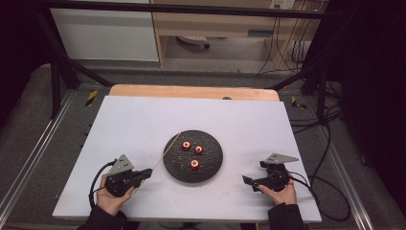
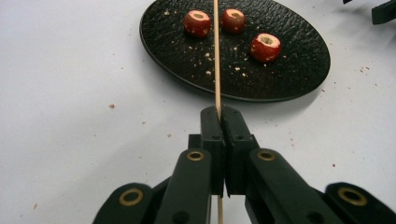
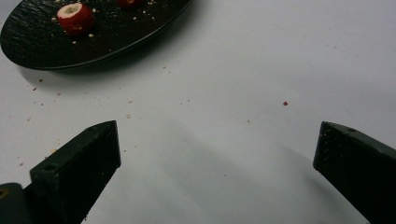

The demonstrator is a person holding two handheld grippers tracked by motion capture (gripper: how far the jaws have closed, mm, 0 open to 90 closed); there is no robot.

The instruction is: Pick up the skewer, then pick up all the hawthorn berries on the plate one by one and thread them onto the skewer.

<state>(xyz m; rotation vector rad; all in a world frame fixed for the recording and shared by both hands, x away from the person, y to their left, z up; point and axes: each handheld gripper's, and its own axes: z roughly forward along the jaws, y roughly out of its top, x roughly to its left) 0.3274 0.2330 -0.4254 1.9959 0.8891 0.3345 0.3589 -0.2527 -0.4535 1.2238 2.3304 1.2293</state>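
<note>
Item 1, nearest: left gripper (image 2: 219,116), black two-jaw tool held low over the white table (image 1: 143,120) at the person's near left. Jaws pressed together on a thin, pale wooden skewer (image 2: 216,56), gripped near its butt end.

Item 2: the skewer's long axis runs straight ahead from the jaws, its shaft passing over the near rim of the round black textured plate (image 2: 299,70) and between two of the pieces.

Item 3: three small red hollow-cored fruit pieces (image 2: 265,47) on the plate, lying just beyond the left gripper; this hand judged the working one, needing a slight sideways aim to spear one.

Item 4, far side: right gripper (image 1: 256,182), jaws standing wide apart, holding nothing, resting low beside the plate's right edge.
</note>
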